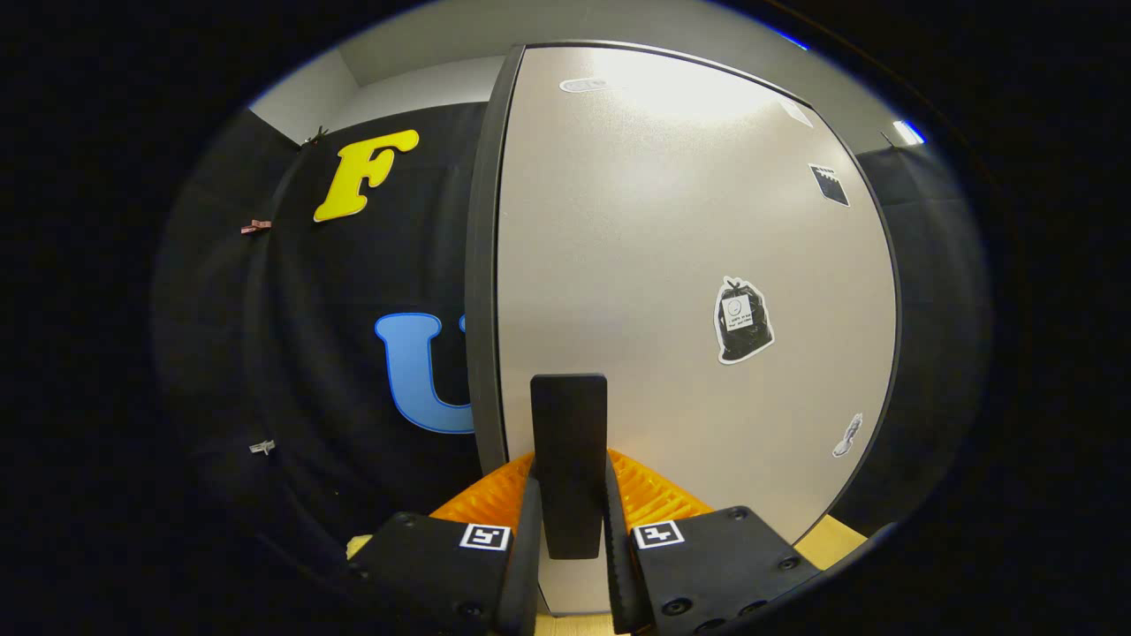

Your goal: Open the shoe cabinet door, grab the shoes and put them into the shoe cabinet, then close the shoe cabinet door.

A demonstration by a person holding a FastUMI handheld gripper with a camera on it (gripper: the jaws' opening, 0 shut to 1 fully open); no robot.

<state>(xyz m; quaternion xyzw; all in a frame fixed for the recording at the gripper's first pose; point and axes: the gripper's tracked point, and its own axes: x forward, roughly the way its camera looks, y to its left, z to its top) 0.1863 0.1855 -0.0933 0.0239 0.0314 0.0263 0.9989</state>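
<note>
Gripper view: shoe cabinet door point(671, 265), pale panel with dark edge, upright just beyond the fingers, its left edge nearest. Stickers on its right half, one a black bag shape point(743, 320). Hand-held gripper point(570, 530) closed almost fully, both fingers pressed on the door's dark upright handle point(569, 442) between them.

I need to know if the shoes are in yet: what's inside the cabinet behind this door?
Cannot tell. The cabinet door covers the interior, so no shelves or shoes are visible. The gripper has both fingers pressed on the door's black handle. Stickers sit on the door face.
</note>
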